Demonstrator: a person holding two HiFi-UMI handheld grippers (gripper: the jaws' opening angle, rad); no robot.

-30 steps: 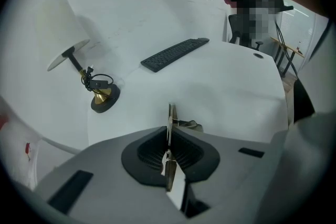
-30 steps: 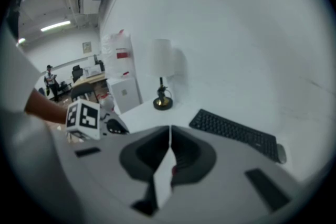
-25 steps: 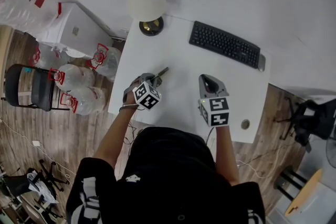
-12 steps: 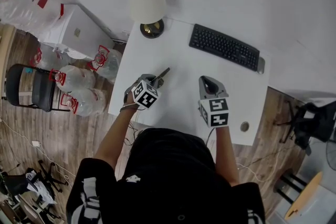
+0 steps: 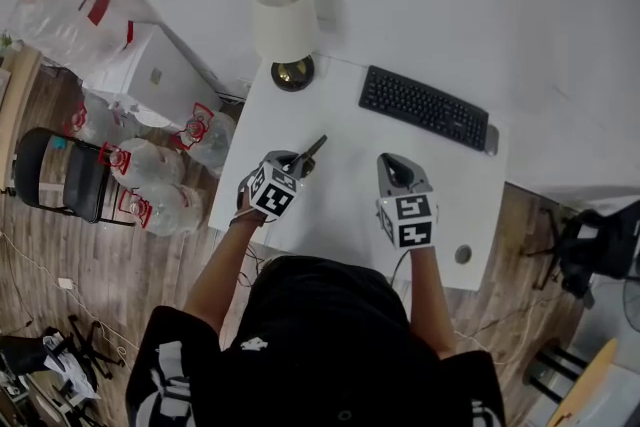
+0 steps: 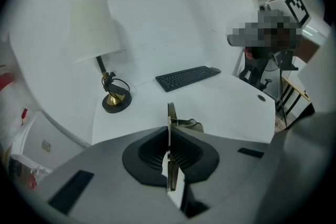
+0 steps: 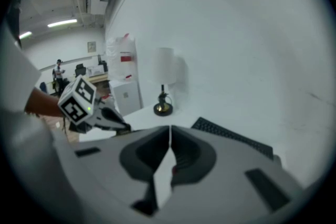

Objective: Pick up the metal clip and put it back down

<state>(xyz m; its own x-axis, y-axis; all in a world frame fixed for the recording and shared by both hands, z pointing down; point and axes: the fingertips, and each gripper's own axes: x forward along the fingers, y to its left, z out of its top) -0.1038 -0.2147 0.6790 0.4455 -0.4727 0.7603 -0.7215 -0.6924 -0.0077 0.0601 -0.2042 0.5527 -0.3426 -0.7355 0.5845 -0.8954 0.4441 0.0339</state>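
The metal clip (image 5: pixel 312 151) is a thin dark strip that sticks out past my left gripper (image 5: pixel 298 161), over the left half of the white table (image 5: pixel 340 210). In the left gripper view the clip (image 6: pixel 171 115) stands edge-on between the closed pads, held clear of the tabletop, and my left gripper (image 6: pixel 169 136) is shut on it. My right gripper (image 5: pixel 392 165) hovers over the table's right half, apart from the clip. Seen in its own view, the right gripper (image 7: pixel 169 136) has its jaws together with nothing between them.
A lamp (image 5: pixel 283 15) with a white shade stands at the table's far left corner. A black keyboard (image 5: pixel 424 108) lies at the far right. A cable hole (image 5: pixel 462 255) sits near the front right edge. Water bottles (image 5: pixel 150 165) and a chair (image 5: pixel 60 170) stand on the floor at left.
My left gripper has lifted upward with the clip held in it, rolling slightly. The right gripper has stayed in place.
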